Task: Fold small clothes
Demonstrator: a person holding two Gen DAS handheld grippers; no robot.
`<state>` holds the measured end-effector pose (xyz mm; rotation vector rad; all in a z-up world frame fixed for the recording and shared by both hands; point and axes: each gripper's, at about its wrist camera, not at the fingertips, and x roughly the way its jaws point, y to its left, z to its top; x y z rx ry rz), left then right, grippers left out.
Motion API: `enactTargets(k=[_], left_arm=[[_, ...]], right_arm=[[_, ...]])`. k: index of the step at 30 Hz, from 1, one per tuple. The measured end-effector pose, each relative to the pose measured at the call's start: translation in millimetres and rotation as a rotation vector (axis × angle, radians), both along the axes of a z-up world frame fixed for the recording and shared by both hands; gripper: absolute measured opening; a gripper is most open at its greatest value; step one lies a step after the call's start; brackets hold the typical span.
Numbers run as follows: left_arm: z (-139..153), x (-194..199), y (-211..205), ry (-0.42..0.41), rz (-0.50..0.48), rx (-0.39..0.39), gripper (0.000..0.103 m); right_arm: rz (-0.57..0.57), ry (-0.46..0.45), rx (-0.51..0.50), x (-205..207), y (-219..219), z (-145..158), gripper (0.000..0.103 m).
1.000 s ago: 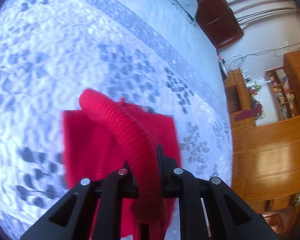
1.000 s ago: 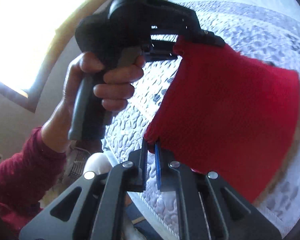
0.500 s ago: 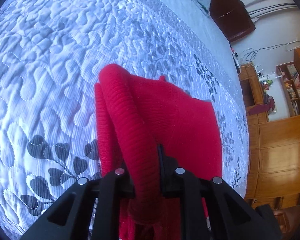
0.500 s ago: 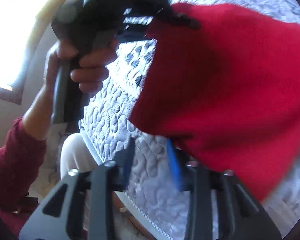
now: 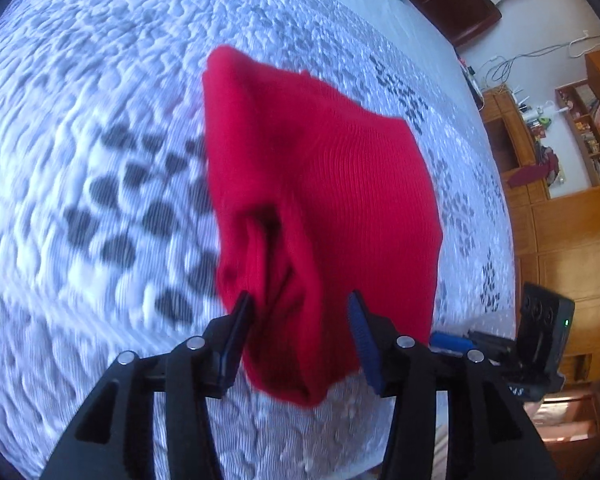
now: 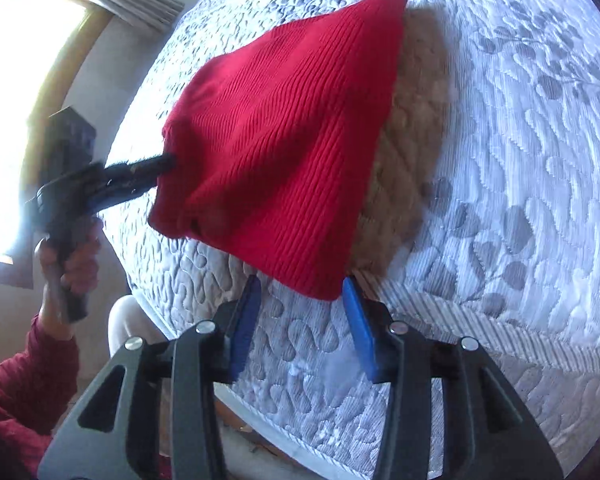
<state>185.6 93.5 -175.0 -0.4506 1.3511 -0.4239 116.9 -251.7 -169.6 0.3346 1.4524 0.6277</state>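
The folded red knit garment (image 6: 284,136) lies on the quilted bed (image 6: 520,184) near its front edge, a wooden bookshelf (image 5: 580,136) beyond. The left hand-held gripper (image 5: 300,332) is opening, a bunched fold between its pads. The right hand-held gripper (image 6: 302,320) is opening too, spread with the garment's corner just ahead.

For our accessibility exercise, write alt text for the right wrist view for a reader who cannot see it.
A folded red knit garment lies on a white quilted bedspread, its near corner between the right gripper's opening blue pads, untouched. At left, a hand holds the left gripper against the garment's edge.
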Motion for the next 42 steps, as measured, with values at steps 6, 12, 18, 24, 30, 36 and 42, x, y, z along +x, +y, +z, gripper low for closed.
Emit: enactTargets(k=[6,12,18,24,30,36,42], left_arm=[[-8,-21,-10,0.015,-0.036,0.050,0.054],[-18,-19,-16,0.029,-0.053,0.105,0.047],[-28,-18,-6,0.042,-0.057,0.108,0.033],[-24,-19,-16,0.021,-0.089,0.144,0.034],[-17,-29,-16,0.057,-0.082,0.068,0.046],[-28,-26,-15,0.076,-0.047,0.057,0.048],[-30,-17,-5,0.114,-0.063,0.045,0.023]], right_arm=[[-0.039,0.051,0.018,12,14,-6,0.046],[-0.044,0.049,-0.002,17,-2,4,0.003],[-0.034,0.043,-0.086,7,-18,-4,0.001],[-0.033,0.045,-0.097,7,-12,-6,0.003],[-0.048,0.007,-0.019,2,-9,20,0.064],[-0.095,0.105,-0.045,17,-3,-10,0.052],[-0.031,0.103,-0.088,19,3,-14,0.012]])
